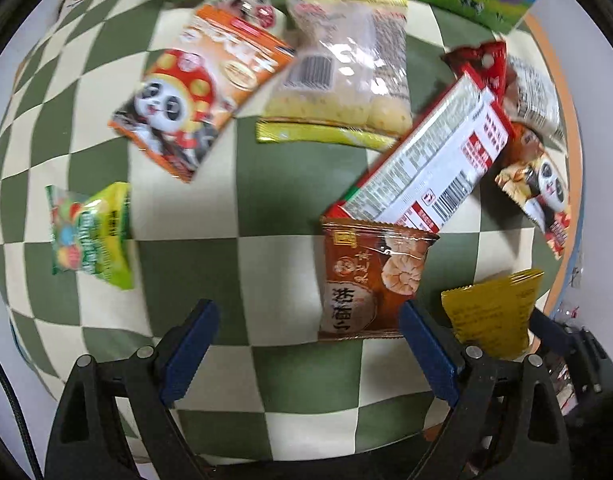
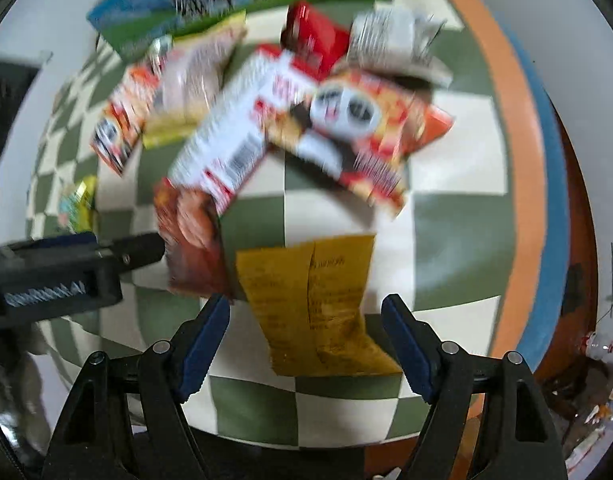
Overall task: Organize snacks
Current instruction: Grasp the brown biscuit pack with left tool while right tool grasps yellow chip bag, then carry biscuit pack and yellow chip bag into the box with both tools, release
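Both grippers, left point(image 1: 306, 350) and right point(image 2: 306, 344), gape empty; the yellow packet point(image 2: 312, 304) at lower centre looks light, crinkly, best pinched across its flat edges.

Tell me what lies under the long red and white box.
The red and white box overlaps the brown shrimp packet's top edge and an orange panda bag. Anything else beneath it is covered.

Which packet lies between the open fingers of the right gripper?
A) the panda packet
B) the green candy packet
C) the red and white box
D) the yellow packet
D: in the right wrist view the yellow packet lies on the checked cloth between the fingers of the open right gripper.
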Demonstrator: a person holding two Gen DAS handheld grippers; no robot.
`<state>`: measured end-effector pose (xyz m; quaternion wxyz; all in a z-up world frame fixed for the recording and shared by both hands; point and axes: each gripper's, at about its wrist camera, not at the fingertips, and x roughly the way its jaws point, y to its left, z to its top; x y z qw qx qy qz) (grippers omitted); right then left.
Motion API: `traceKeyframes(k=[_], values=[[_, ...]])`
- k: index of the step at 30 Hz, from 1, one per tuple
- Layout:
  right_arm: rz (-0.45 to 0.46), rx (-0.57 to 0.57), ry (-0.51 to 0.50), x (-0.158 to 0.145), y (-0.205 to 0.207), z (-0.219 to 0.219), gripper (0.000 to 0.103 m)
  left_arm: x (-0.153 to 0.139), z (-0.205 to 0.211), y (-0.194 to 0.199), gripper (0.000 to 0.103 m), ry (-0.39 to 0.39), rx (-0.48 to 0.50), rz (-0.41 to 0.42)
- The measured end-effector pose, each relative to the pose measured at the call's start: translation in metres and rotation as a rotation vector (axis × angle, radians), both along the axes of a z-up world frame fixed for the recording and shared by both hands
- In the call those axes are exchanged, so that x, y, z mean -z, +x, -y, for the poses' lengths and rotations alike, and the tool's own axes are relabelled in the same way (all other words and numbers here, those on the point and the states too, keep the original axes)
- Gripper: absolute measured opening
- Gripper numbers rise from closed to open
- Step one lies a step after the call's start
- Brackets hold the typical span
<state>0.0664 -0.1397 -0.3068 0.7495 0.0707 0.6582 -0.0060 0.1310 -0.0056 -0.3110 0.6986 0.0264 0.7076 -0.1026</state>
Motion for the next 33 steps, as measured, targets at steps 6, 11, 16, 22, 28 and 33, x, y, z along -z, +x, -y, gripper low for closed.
traceKeyframes(k=[6,11,16,22,28,33], values=[[-0.007,0.034,-0.017,0.021,-0.014,0.012,0.061,0.032,0.032,0.001,0.093,-0.048,0.034,-0.087],[-0.023,0.096,0.037,0.024,-0.020,0.035,0.061,0.039,0.046,0.000,0.066,-0.035,0.033,-0.021],[-0.045,0.148,0.171,0.030,-0.020,0.051,0.061,0.030,0.030,-0.013,0.053,0.006,0.017,0.011],[-0.039,0.124,0.158,0.029,-0.015,0.049,0.063,0.050,0.020,-0.020,0.055,-0.012,-0.036,-0.038],[-0.052,0.068,0.096,0.025,-0.017,0.040,0.061,0.038,0.033,-0.034,0.053,0.002,-0.012,0.018],[-0.044,0.046,0.103,0.016,-0.021,0.024,0.053,0.003,0.028,-0.042,0.053,-0.035,-0.016,0.051]])
